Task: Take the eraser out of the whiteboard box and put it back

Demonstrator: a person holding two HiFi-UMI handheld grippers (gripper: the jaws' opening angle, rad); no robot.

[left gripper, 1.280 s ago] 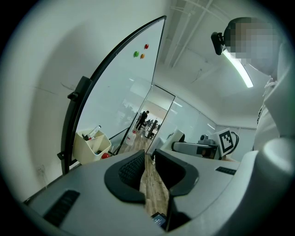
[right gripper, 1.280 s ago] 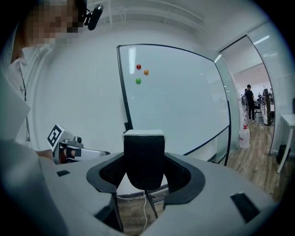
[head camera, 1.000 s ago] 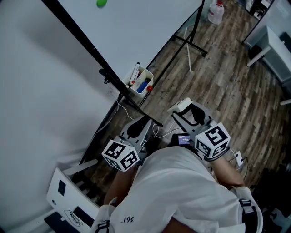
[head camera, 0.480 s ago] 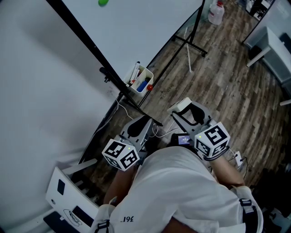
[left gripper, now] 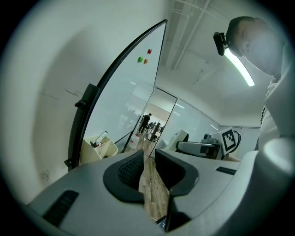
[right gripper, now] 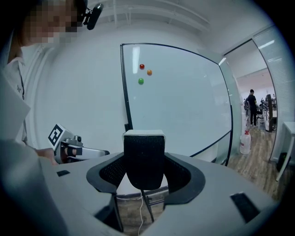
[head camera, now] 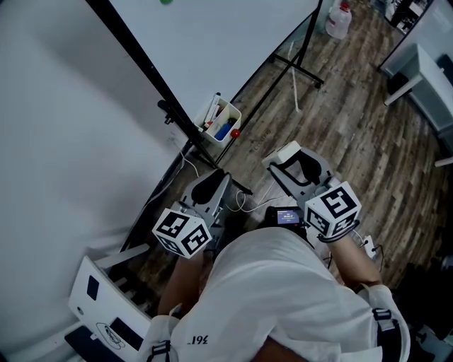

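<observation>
The whiteboard box (head camera: 225, 126) is a white tray with markers in it, hanging from the black frame under the whiteboard (head camera: 212, 42). My right gripper (head camera: 291, 161) is below and to the right of it, shut on the eraser (head camera: 285, 154). In the right gripper view the eraser (right gripper: 144, 159) has black felt and a white top, upright between the jaws of the right gripper (right gripper: 144, 165). My left gripper (head camera: 214, 182) is below the box, holding nothing. The left gripper (left gripper: 148, 159) shows a narrow gap between its jaws, with the box (left gripper: 99, 148) ahead to the left.
The whiteboard's black stand legs (head camera: 304, 74) spread over the wooden floor. A plastic bottle (head camera: 337, 19) stands at the back, a white table (head camera: 432, 78) is at the right, and a white cable (head camera: 244, 205) lies under the grippers. A white device (head camera: 106, 311) sits at lower left by the wall.
Both grippers have moved a little forward toward the whiteboard box. The eraser stays in the right gripper.
</observation>
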